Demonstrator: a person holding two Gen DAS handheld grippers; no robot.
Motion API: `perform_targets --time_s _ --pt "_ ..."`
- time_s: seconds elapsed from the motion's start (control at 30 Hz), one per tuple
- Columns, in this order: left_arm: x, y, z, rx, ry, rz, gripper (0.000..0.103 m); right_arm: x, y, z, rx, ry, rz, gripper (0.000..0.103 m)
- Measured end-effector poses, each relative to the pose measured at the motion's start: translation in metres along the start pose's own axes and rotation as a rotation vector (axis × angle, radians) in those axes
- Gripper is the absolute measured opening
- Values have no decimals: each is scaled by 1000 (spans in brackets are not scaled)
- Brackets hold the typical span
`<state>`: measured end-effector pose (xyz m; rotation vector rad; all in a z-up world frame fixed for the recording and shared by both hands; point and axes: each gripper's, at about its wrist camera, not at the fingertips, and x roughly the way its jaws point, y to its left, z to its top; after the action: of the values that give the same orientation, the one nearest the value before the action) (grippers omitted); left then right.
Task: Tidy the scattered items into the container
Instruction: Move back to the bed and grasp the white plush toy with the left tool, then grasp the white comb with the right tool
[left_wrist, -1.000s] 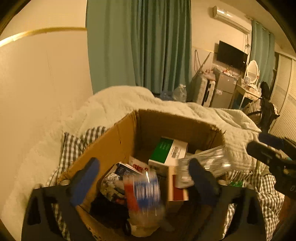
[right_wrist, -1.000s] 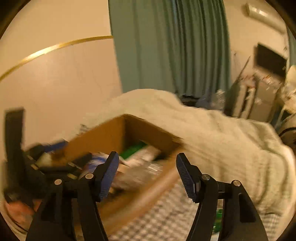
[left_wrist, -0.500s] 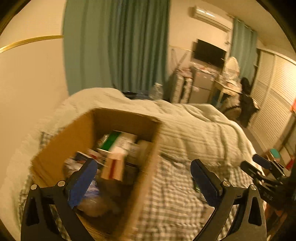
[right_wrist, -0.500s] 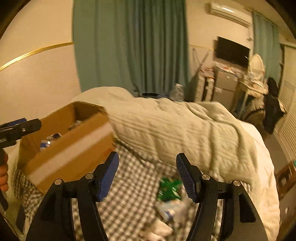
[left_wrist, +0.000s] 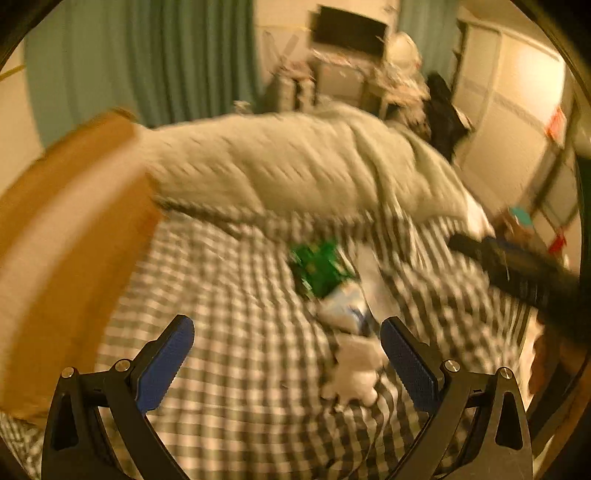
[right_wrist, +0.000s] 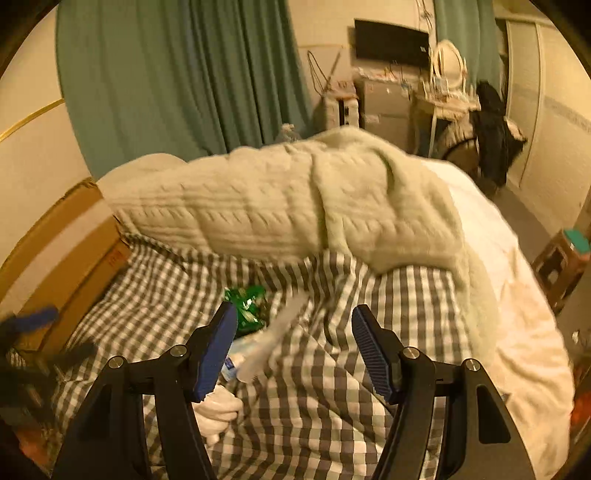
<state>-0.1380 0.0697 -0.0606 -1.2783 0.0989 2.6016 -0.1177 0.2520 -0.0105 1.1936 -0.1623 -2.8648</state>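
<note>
At the far left stands the cardboard box (right_wrist: 55, 251), the container, on the checked sheet (right_wrist: 332, 387); only its outer wall shows in both views, so what it already holds cannot be told from here. To its right the sheet lies bare for a stretch, and then comes a small cluster of loose items that are plainly not yet put away: a green packet (right_wrist: 246, 304) farthest from the cameras, a pale tube-like item (right_wrist: 273, 339) just nearer, a small white-and-blue pack (left_wrist: 343, 306) touching or nearly touching the tube, and a crumpled white lump (left_wrist: 354, 369) nearest of all. So the job is, by my reckoning, part done at best, with at least these four pieces left. The pale tube has the clearest long axis: in the right wrist view it runs diagonally, its near end low and to the left by the blue pad, its far end up and to the right toward the cable-knit blanket (right_wrist: 288, 206). The green packet looks crumpled, with no sure direction; the left view is too blurred to say more. The left gripper (left_wrist: 286, 363) hangs over the sheet with its jaws spread wide and nothing between the pads, the white lump lying just inside its right finger. The right gripper (right_wrist: 291, 350) also stands apart and empty, aimed down at the sheet, the cluster sitting at its left finger and not centred in the gap.
</note>
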Motion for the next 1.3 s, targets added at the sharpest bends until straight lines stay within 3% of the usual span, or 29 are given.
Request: perform_targets --time_s 0.17,0.23,0.3,0.33,0.47,0.57,0.73,0.93,1.1,1.23,1.3 --pt "39 -33 -26 122 112 -84 100 28 -8 -7 10 48 5 64" --pt "53 -38 -31 144 159 -106 86 36 -9 -9 14 55 12 64" --pt "67 -40 -34 144 211 -139 62 44 -12 -11 27 67 25 64" --pt "72 -39 -35 135 231 -172 44 48 -12 -12 33 74 31 64" --pt "69 -34 -38 116 224 -199 44 60 -12 -17 38 101 38 64" --pt "54 -22 -32 84 176 -162 44 64 -11 -14 35 106 40 64" --pt "33 26 -8 -38 95 -52 44 71 8 -1 -16 104 28 64" --pt "61 63 22 -146 37 114 44 104 39 0 -60 157 21 64" --pt "92 82 5 -212 48 84 44 151 26 -28 -28 297 -75 56" --pt "88 84 2 -207 37 69 44 156 24 -30 -20 308 -77 52" --pt "86 85 0 -201 31 67 44 158 30 -32 -42 310 -86 44"
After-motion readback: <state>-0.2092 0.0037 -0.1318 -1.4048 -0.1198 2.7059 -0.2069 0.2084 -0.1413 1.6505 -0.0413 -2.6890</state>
